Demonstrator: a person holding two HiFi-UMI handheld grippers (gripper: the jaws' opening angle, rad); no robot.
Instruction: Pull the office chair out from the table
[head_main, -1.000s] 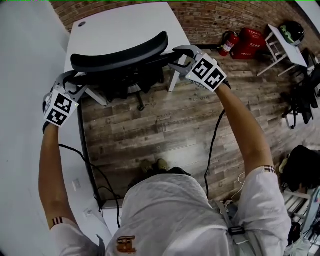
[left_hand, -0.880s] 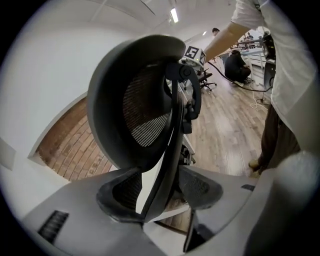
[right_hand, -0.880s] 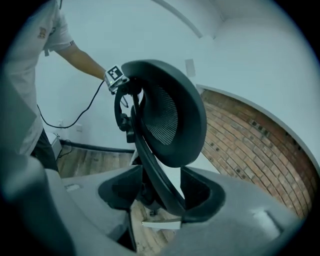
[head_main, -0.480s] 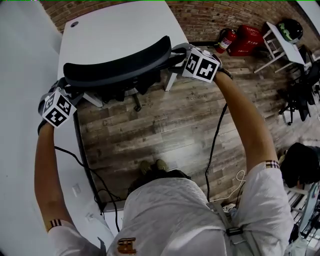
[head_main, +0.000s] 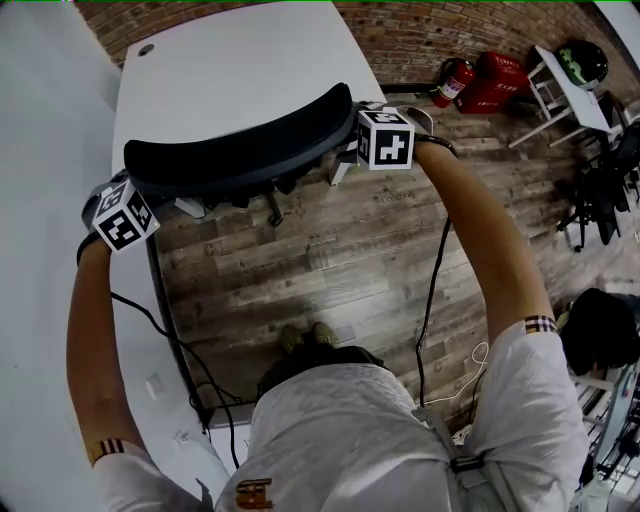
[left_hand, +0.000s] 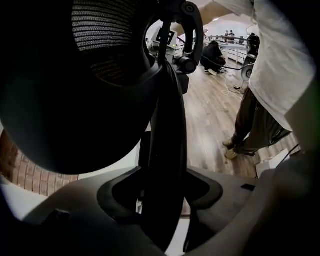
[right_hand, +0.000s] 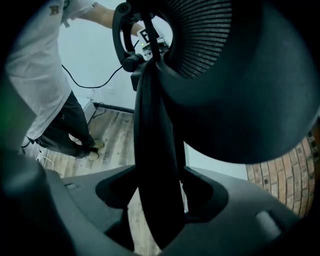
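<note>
The black office chair (head_main: 240, 150) stands tucked against the white table (head_main: 240, 55), its curved mesh backrest toward me. My left gripper (head_main: 126, 208) is at the backrest's left end and my right gripper (head_main: 374, 136) at its right end; the rim hides both sets of jaws there. In the left gripper view the backrest's edge (left_hand: 167, 125) runs between the jaws of the left gripper (left_hand: 165, 200), with gaps on both sides. The right gripper (right_hand: 157, 200) straddles the backrest's edge (right_hand: 152, 130) the same way, and its jaws are opening.
A second white desk (head_main: 40, 300) runs along the left. Black cables (head_main: 430, 290) trail over the wooden floor (head_main: 330, 260) by my feet (head_main: 305, 335). At the back right stand a fire extinguisher (head_main: 452, 82), a red case (head_main: 492, 85) and a small white table (head_main: 565, 85).
Both grippers sank along the backrest's ends and tipped downward, their marker cubes turning. Their jaws, visible a second ago, are now hidden behind the rim.
</note>
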